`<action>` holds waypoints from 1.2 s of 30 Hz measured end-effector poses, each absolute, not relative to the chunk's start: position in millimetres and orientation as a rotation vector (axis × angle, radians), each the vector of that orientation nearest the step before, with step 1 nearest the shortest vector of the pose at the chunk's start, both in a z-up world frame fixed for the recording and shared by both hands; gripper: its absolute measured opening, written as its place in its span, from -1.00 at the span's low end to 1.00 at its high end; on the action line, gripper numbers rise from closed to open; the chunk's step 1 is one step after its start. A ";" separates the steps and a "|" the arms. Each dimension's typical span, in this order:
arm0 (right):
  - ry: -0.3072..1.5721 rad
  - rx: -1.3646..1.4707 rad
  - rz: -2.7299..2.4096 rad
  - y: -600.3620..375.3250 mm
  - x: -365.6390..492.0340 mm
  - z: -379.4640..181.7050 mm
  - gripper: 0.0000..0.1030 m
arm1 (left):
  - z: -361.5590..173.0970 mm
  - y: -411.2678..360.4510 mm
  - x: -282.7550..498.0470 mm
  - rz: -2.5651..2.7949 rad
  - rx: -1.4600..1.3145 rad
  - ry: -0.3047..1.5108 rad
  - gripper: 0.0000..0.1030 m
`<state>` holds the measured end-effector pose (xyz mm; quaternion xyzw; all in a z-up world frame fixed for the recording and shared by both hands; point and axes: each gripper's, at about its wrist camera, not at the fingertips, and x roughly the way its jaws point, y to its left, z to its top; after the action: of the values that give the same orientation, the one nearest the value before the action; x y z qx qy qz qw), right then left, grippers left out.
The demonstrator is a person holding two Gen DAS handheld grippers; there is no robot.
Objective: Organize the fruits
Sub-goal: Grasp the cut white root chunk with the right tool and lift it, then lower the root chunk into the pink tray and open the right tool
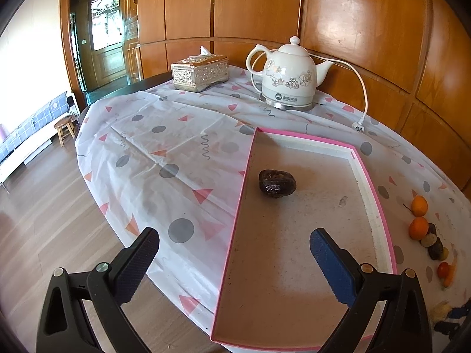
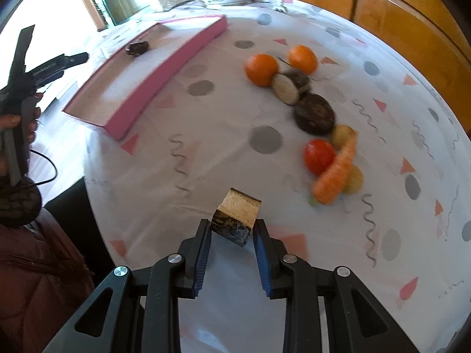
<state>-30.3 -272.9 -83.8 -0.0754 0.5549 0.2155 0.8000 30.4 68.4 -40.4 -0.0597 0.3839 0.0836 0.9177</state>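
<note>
The left tool [image 1: 234, 253] hangs with its jaws spread wide and empty; the right tool [image 2: 232, 229], tilted steeply down, is clamped on a wedge-shaped piece [image 2: 235, 217].

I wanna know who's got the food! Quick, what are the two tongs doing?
Left tongs: wide open, holding nothing, above the pink tray.
Right tongs: shut on a dark-skinned, pale-topped food chunk, above the tablecloth.

Both wrist cameras looked steeply down along their fingers, close over the tabletop [image 1: 182, 135]; both views shared the pink tray [image 1: 379, 206] and kettle [image 1: 290, 73].
</note>
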 end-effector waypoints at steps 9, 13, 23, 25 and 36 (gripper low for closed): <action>1.129 -0.112 0.527 -234.6 -23.9 -70.1 -0.44 | -39.9 72.6 28.1 0.174 -0.131 0.789 0.99; 1.086 -0.074 0.554 -218.9 -18.2 -59.4 -0.44 | -39.4 74.2 27.6 0.179 -0.130 0.790 0.99; 0.979 -0.034 0.641 -161.3 12.1 -25.3 -0.44 | -41.1 90.1 26.2 0.208 -0.167 0.795 0.99; 0.974 -0.049 0.649 -144.2 20.3 -24.7 -0.44 | -42.3 94.0 25.4 0.214 -0.178 0.798 0.99; 1.013 -0.164 0.588 -86.1 51.7 -45.7 -0.43 | -48.6 104.3 26.5 0.230 -0.194 0.813 0.99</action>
<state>51.7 -86.1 -45.7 -0.0774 0.4774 0.2772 0.8302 26.5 104.3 -48.6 -0.0942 0.3941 0.1115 0.9074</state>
